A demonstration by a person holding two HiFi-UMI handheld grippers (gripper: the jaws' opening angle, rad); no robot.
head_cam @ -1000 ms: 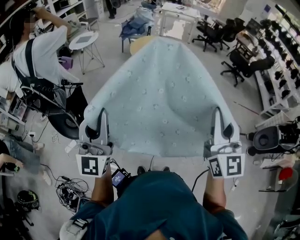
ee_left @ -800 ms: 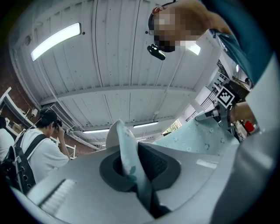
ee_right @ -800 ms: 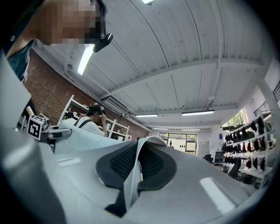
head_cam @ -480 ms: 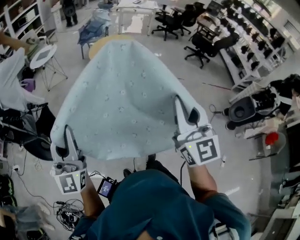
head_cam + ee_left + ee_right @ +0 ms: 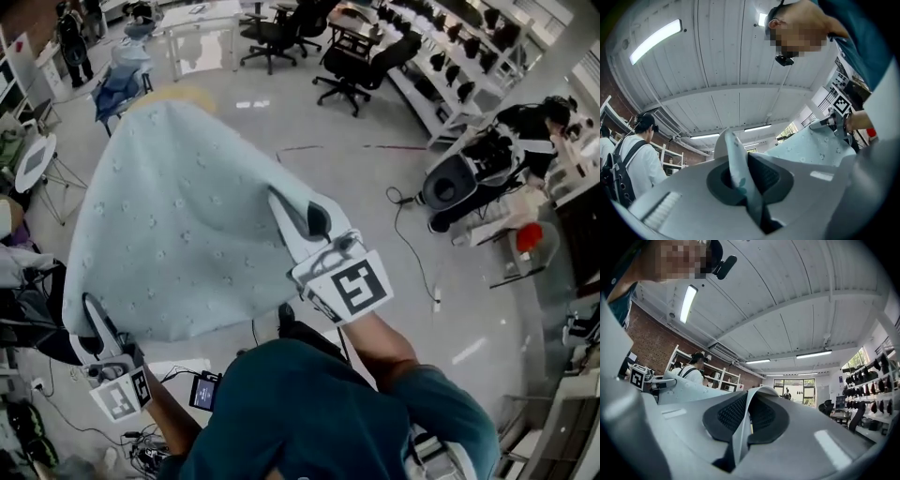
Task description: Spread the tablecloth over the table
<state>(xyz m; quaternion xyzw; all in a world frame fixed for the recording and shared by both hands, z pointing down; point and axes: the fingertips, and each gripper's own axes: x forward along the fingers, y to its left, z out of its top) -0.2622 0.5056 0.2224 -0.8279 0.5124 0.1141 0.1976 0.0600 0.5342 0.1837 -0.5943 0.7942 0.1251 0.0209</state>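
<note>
A pale blue tablecloth (image 5: 178, 225) with small white flowers hangs stretched in the air between both grippers. It hides most of a round wooden table (image 5: 184, 96), of which only the far edge peeks out. My left gripper (image 5: 90, 306), low at the left, is shut on one near corner of the cloth (image 5: 739, 171). My right gripper (image 5: 281, 202), higher and near the middle, is shut on the other corner (image 5: 743, 420). Each gripper view looks up at the ceiling, with cloth pinched between the pads.
Black office chairs (image 5: 352, 70) and a glass desk (image 5: 202, 19) stand beyond the table. A small round side table (image 5: 33, 161) and a person (image 5: 635, 154) are at the left. A black round machine (image 5: 448, 185) and floor cables (image 5: 408, 239) lie to the right.
Both grippers and the cloth have swung to the left of the picture. The left gripper sank toward the lower left corner. The right gripper moved toward the middle and higher. Both grips held.
</note>
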